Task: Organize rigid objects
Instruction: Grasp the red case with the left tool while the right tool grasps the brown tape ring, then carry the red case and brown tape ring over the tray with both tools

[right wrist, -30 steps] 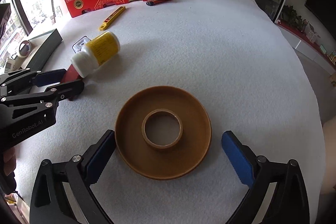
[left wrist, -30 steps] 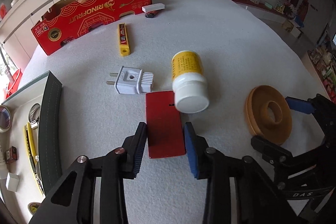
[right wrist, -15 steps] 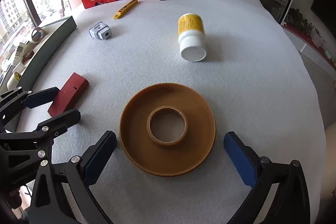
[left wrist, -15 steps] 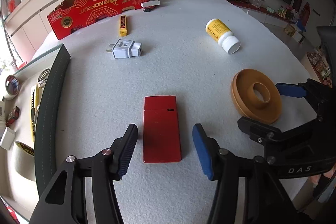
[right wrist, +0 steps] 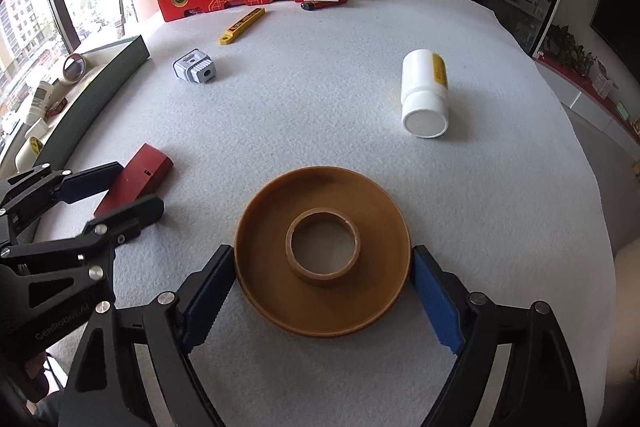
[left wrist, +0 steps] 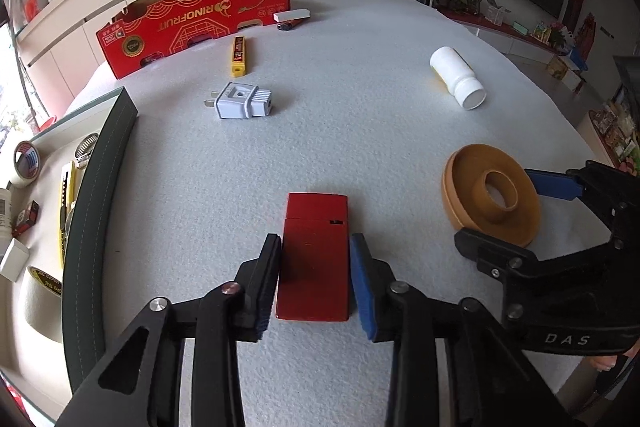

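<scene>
Red case (left wrist: 314, 267) flat on grey felt table (left wrist: 360, 107), clamped between left gripper (left wrist: 316, 283) pads after jaws just closed. Tan ring dish (right wrist: 322, 255) near table's front edge, pinched at rim by right gripper (right wrist: 322, 291), jaws just narrowed. White bottle (right wrist: 424, 93) on its side beyond. Plug adapter (left wrist: 242, 101), yellow cutter (left wrist: 239, 55), red box (left wrist: 192, 23) farther back.

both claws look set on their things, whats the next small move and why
Probably lift both straight up a little. The left claw pinches the red flat box by its long sides, and the right claw, which has just been closing, hugs the brown ring dish at its rim.
</scene>
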